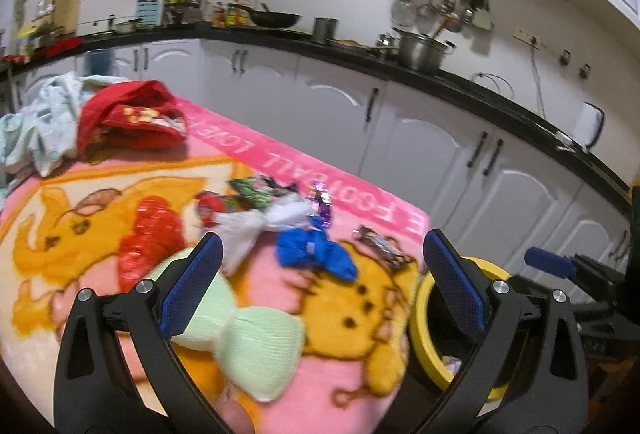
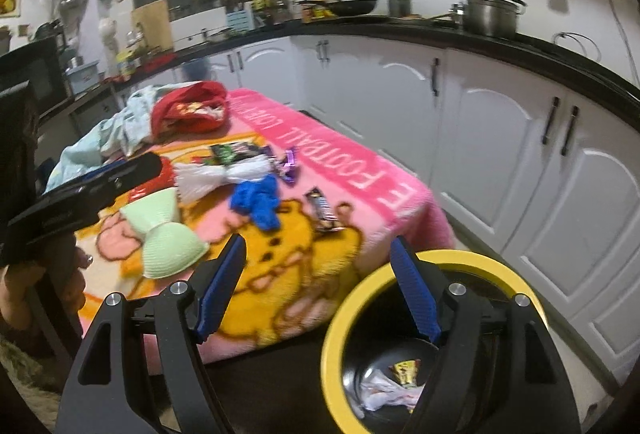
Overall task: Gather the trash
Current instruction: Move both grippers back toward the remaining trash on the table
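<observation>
Both grippers empty. Left gripper (image 1: 320,286) jaws spread wide, nothing between the pads, hanging above the pink blanket (image 1: 280,162) over the near end. Right gripper (image 2: 316,288) jaws also released and empty, sitting above the bin (image 2: 352,310), which stands just beside the blanket's near corner.

Bin: yellow rim, black inside, crumpled white paper (image 2: 380,394) and a yellow wrapper (image 2: 406,370) at the bottom.

Trash on the blanket: green cup (image 1: 256,350) lying on its side nearest the left jaws, red wrapper (image 1: 150,238) left of it, white bag (image 1: 256,226) in the middle, blue scrap (image 1: 316,254), dark candy bar wrapper (image 1: 382,248) near the right edge, purple wrapper (image 1: 322,204), green-black wrapper (image 1: 256,190) behind the bag.

Far end: red cloth (image 1: 132,118), pale cloth (image 1: 44,122) beside it. Frames are motion-blurred.
</observation>
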{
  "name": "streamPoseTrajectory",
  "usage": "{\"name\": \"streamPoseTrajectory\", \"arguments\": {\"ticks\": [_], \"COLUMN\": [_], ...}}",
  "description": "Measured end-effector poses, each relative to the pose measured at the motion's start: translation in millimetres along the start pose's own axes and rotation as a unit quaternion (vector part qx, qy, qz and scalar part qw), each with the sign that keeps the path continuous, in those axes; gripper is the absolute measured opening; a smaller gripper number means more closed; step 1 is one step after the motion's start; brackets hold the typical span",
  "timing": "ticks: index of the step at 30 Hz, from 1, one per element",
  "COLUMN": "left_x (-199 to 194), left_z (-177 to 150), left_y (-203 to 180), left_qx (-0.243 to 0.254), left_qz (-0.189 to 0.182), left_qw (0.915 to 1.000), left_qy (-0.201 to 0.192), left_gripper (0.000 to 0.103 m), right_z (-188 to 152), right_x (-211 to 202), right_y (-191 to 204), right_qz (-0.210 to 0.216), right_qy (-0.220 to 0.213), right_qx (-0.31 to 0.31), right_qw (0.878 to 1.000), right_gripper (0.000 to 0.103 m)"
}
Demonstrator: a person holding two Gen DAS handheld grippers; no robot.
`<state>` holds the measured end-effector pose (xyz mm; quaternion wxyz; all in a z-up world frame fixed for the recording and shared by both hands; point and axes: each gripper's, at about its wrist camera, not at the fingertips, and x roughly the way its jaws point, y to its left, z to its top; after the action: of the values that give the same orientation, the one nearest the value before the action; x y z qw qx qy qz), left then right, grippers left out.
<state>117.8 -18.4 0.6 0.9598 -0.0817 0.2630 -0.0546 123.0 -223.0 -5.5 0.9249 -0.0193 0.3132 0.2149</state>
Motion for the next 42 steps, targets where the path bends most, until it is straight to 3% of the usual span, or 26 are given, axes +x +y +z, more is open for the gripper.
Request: {"name": "streamPoseTrajectory", "arguments": {"ticks": [18, 27, 32, 42], "left_x": [-10.2, 0.4, 15.1, 44.9], "left_z": [4.4, 5.4, 7.4, 3.0], "left_y": [73.9, 115.6, 138.1, 164.0], "left_qx": [-0.043, -0.068, -0.089, -0.128], "left_qz": [0.063, 0.097, 0.085, 0.036], "left_qw": [0.997, 0.9928, 0.9915, 0.9869], "left_qy": [-0.008, 0.018, 0.045, 0.091], "left_gripper": [0.092, 0.092, 0.092, 0.075], "right_z": [8.9, 8.0, 6.4, 2.7], "right_x": [44.8, 78.3, 102.9, 135.2], "right_y": [80.0, 111.8, 126.4, 143.8], "right_qz": [0.08, 0.119, 0.14, 0.159], "right_qy": [0.022, 0.053, 0.078, 0.11], "right_qx": [-0.063, -0.083, -0.095, -0.112], "right_qw": [0.995, 0.988, 0.983, 0.975], "right_gripper": [0.078, 0.084, 0.087, 0.088]}}
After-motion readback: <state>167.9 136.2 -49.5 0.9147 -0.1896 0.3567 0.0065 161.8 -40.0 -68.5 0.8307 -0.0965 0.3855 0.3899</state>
